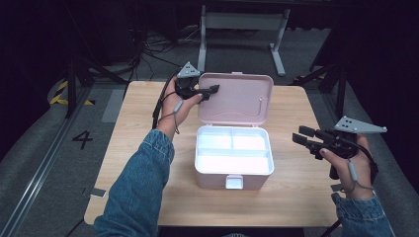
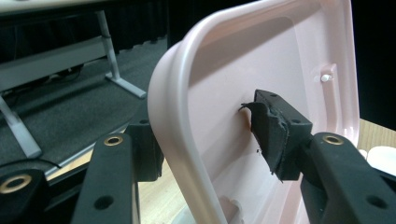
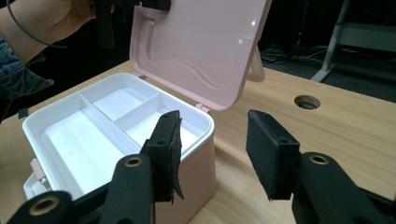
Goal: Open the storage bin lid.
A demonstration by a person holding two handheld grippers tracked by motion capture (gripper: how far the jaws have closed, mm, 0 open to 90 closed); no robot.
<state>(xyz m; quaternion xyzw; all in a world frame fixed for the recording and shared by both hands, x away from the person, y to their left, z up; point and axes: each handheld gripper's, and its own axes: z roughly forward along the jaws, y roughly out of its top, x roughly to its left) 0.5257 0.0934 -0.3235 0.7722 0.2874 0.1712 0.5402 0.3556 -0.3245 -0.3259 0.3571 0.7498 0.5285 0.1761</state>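
One wooden table [image 1: 148, 163] | pink box [image 1: 217, 180] sits in the middle, white tray [image 1: 232, 160] inside has nothing in it | lid [image 1: 237, 98] stands up; left gripper [image 1: 210, 91] pinches its left edge; best to hold firm and swing slowly | right gripper [image 1: 301, 135] waits spread apart, just beside the box, holding nothing

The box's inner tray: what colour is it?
White, unlike the pink lid; the tray shows best in the right gripper view.

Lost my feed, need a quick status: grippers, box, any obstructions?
Left gripper clamped on lid edge, holding it up. Right gripper open, empty, beside box. Tray empty; nothing in the way.
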